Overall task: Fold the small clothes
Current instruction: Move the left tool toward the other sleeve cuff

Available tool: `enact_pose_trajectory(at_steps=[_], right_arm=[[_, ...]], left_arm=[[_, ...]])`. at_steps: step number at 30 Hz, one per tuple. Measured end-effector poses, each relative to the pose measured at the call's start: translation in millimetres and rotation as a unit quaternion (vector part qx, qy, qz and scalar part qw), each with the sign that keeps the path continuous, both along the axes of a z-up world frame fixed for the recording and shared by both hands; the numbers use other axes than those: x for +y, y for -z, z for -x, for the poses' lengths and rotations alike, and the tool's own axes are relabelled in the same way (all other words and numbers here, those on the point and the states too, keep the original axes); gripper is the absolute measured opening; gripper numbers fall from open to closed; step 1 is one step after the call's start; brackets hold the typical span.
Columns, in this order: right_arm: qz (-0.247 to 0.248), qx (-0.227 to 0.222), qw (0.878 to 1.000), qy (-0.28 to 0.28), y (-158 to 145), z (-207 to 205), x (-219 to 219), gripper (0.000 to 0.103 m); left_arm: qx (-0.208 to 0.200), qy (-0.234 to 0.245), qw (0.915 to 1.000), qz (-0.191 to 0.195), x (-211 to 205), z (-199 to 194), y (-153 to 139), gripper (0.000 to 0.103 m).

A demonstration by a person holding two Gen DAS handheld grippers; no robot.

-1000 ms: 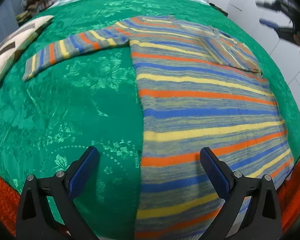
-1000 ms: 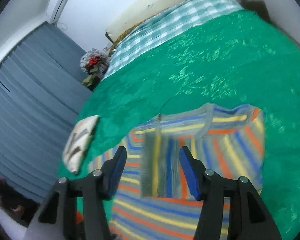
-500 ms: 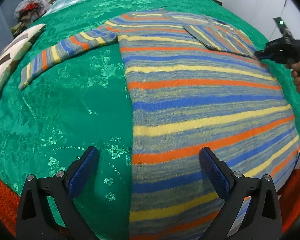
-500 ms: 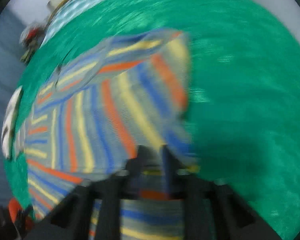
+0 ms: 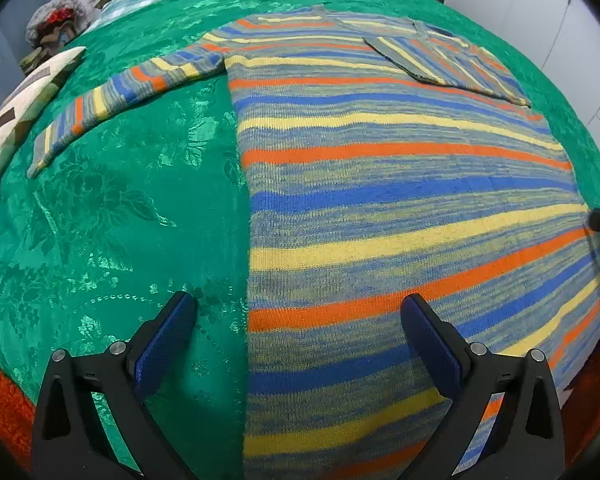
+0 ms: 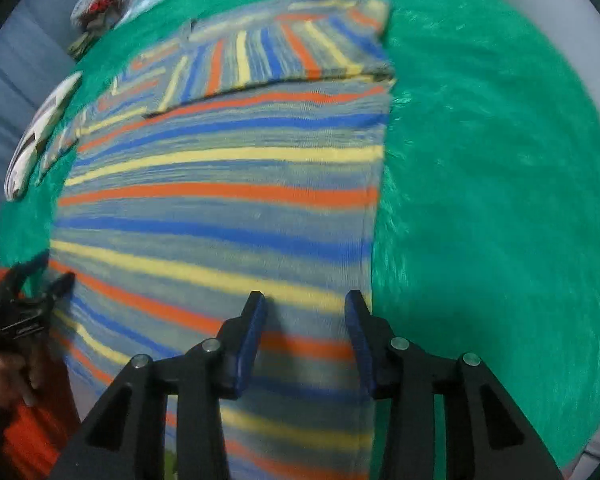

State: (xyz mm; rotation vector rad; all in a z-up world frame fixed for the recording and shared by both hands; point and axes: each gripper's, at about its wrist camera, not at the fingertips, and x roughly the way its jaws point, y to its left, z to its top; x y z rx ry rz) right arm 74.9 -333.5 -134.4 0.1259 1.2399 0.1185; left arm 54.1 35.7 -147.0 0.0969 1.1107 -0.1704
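Left wrist view: both grippers' fingers (image 5: 429, 344) gape empty above the striped sweater (image 5: 399, 184).

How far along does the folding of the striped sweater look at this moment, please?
Early. Done: one sleeve is folded in across the chest of the striped sweater. In hand: nothing; the left gripper and right gripper both have open jaws, poised at the sweater's two side edges near the hem. Left: the other sleeve lies stretched out on the green bedspread, and the body is unfolded.
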Motion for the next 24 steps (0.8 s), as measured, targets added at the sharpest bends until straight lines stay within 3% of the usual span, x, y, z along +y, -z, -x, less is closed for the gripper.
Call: enact_pose_trajectory(at_steps=[1,4,6,8,10,14,17,20,21,24], right_arm=[[-0.001,-0.012,1.0,0.003,-7.4,9.0,6.0,0.043],[-0.028,-0.058,0.998,0.008,-23.9,33.2,30.2,0.061],[-0.047,-0.063,0.997,0.014,-15.7,42.2,43.3,0.063],[-0.051,-0.041,0.998,0.017,7.0,34.1,68.4,0.063],[-0.022,-0.03,0.999,0.013,20.8,41.1,76.2,0.064],[0.002,-0.042,0.999,-0.021,21.0,43.2,87.9,0.069],[0.0,-0.044,0.999,-0.022,22.5,40.1,89.0,0.072],[-0.002,-0.046,0.999,-0.024,22.7,38.5,91.0,0.076],[0.0,-0.046,0.999,-0.024,23.2,38.6,92.1,0.077],[0.008,-0.049,0.998,-0.027,22.8,38.5,96.1,0.078]], left_arm=[[-0.001,0.003,1.0,-0.005,-1.3,0.6,1.1,0.103],[0.003,0.006,0.9998,-0.019,-5.8,0.6,1.8,0.103],[0.033,0.005,0.9994,-0.012,-2.5,-3.0,-4.3,0.102],[0.044,-0.01,0.9987,0.023,11.3,-4.5,-19.5,0.101],[0.025,-0.031,0.9968,0.07,37.5,-10.3,-42.8,0.102],[-0.018,-0.097,0.9904,0.097,111.5,-52.4,-82.2,0.102],[-0.023,-0.185,0.9774,0.101,183.8,-101.6,-83.8,0.102],[0.012,-0.285,0.9544,0.087,250.0,-139.8,-50.2,0.1],[0.026,-0.301,0.949,0.089,261.4,-147.4,-38.3,0.096],[0.057,-0.313,0.9398,0.124,271.5,-162.5,-13.8,0.064]])
